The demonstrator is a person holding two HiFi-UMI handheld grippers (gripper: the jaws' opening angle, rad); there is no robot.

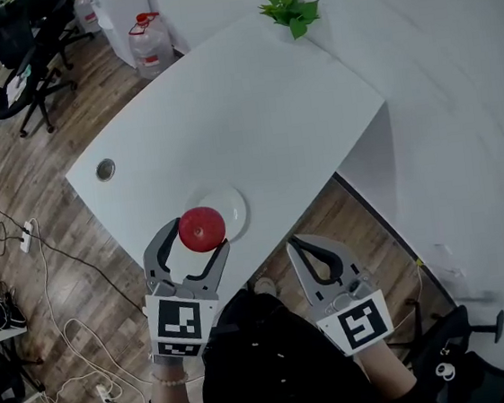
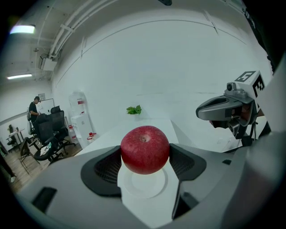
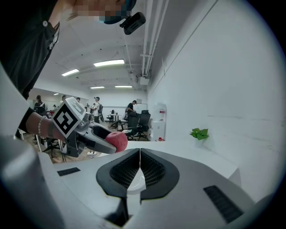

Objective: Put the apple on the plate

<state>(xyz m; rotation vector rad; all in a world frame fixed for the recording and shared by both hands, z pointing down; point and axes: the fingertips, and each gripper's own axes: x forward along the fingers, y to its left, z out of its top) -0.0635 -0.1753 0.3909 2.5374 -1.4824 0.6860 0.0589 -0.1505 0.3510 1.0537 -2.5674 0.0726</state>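
Note:
A red apple [image 1: 202, 228] is held between the jaws of my left gripper [image 1: 191, 242], above the near edge of the white table [image 1: 251, 115]. It hangs over the near-left part of a white plate [image 1: 229, 210]. In the left gripper view the apple [image 2: 145, 149] fills the gap between the pads, and the plate [image 2: 144, 182] shows just beneath it. My right gripper [image 1: 315, 250] is shut and holds nothing, off the table's near edge to the right. From the right gripper view the apple [image 3: 117, 141] and the left gripper [image 3: 85, 134] show at the left.
A small green plant [image 1: 290, 9] stands at the table's far corner by the white wall. A round cable hole [image 1: 105, 170] sits at the table's left end. Office chairs [image 1: 23, 59], water bottles [image 1: 149, 43] and floor cables [image 1: 42, 265] lie to the left on the wooden floor.

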